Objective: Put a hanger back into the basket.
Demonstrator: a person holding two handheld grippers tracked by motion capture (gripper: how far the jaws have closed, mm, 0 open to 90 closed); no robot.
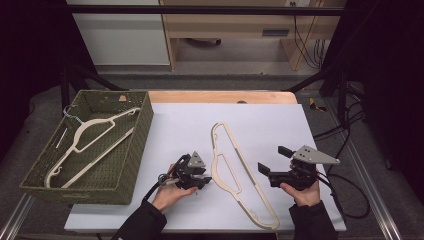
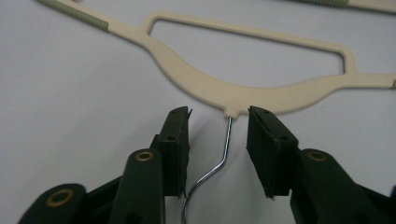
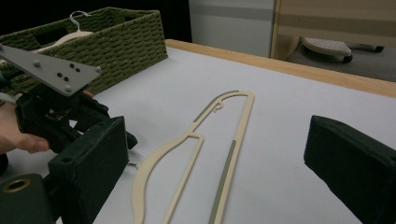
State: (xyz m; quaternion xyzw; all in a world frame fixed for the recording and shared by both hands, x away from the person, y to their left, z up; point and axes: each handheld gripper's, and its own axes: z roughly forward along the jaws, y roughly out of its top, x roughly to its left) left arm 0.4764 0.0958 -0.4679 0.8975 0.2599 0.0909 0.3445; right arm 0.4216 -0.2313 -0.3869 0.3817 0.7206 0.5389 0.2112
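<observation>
Near the bench's front edge, the left tool (image 2: 218,135) stood part-open astride the hanger's (image 2: 261,95) wire hook (image 2: 223,156), pads clear. The right tool (image 1: 276,160) gaped wide, empty.

Left claw (image 1: 204,175) lay low near the worktop's front edge, jaws parted; right claw (image 1: 272,161) hovered level, jaws wide apart.

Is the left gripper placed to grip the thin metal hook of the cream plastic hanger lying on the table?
Probably yes: the hook already lies between the left gripper's open jaws, nothing blocking.
</observation>
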